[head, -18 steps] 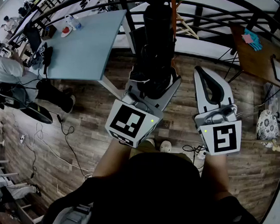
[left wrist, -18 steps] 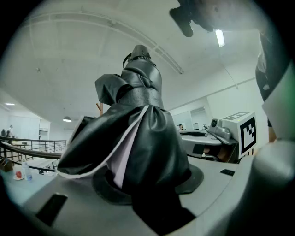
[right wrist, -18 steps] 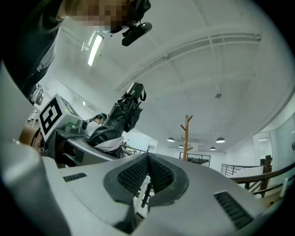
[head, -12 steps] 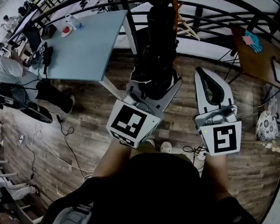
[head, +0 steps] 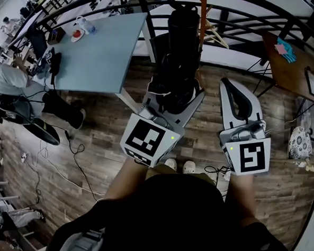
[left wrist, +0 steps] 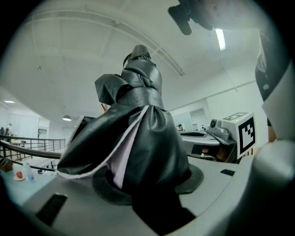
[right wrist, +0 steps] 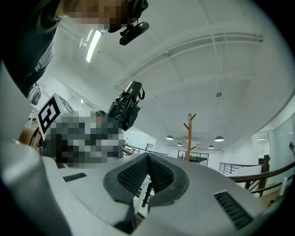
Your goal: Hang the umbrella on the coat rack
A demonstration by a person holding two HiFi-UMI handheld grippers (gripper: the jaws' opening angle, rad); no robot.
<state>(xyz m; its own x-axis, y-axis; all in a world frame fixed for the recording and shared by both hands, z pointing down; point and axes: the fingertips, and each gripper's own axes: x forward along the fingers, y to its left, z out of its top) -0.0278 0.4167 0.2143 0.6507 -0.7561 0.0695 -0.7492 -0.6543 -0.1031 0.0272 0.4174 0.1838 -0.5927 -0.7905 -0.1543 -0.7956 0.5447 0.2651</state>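
Observation:
A folded black umbrella point(head: 180, 49) stands upright between the jaws of my left gripper point(head: 175, 94), which is shut on its lower end. In the left gripper view the umbrella point(left wrist: 143, 133) fills the middle, its strap wrapped round it, and the left gripper point(left wrist: 147, 184) clamps its base. The wooden coat rack point(head: 203, 8) rises just beyond the umbrella's top. In the right gripper view the coat rack point(right wrist: 189, 133) stands ahead and the umbrella point(right wrist: 126, 108) is at upper left. My right gripper point(head: 231, 84) is beside the left one, its pads point(right wrist: 159, 175) pressed together with nothing held.
A blue-grey table point(head: 98, 44) stands to the left, and a black curved railing point(head: 248, 27) runs behind the rack. A wooden desk point(head: 293, 67) is at the right. Cables point(head: 65, 154) lie on the wood floor, and a seated person point(head: 6, 81) is at the far left.
The view has crept forward: the rack pole and the table sit slightly further right, and a second shoe shows below the grippers. The left gripper keeps its grip on the umbrella.

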